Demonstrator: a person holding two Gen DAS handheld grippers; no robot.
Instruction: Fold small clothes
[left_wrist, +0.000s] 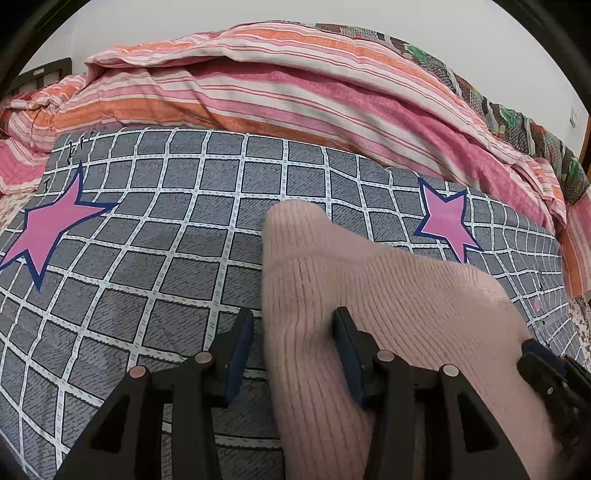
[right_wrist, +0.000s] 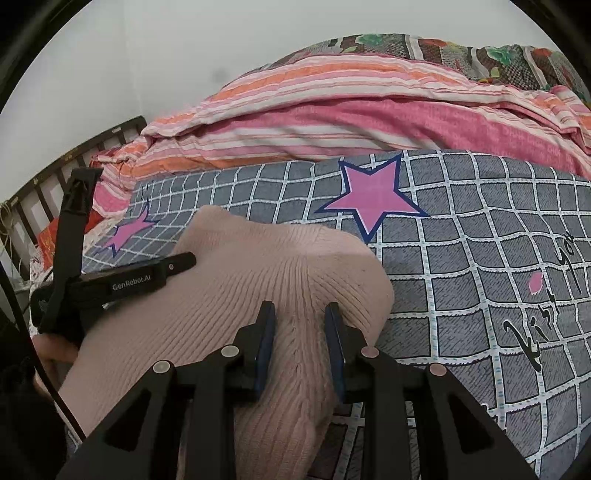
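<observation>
A pale pink ribbed knit garment (left_wrist: 369, 288) lies bunched on the grey checked sheet (left_wrist: 147, 229), rising toward both cameras. My left gripper (left_wrist: 293, 328) straddles its left edge. The knit touches the right finger, and a strip of sheet shows beside the left finger, so the jaws stand open. In the right wrist view the same knit (right_wrist: 258, 266) is pinched between the pads of my right gripper (right_wrist: 300, 317), and its ribs pucker toward the grip. One of the left gripper's fingers (right_wrist: 147, 278), with a printed label, rests over the knit's left part, with a hand (right_wrist: 48, 350) behind it.
A heaped pink and orange striped duvet (left_wrist: 295, 85) lies behind the sheet, with a floral patchwork blanket (right_wrist: 480, 55) behind it. Pink star prints (right_wrist: 373, 195) mark the sheet. A dark slatted bed rail (right_wrist: 55, 173) runs at far left. Flat sheet extends right of the knit.
</observation>
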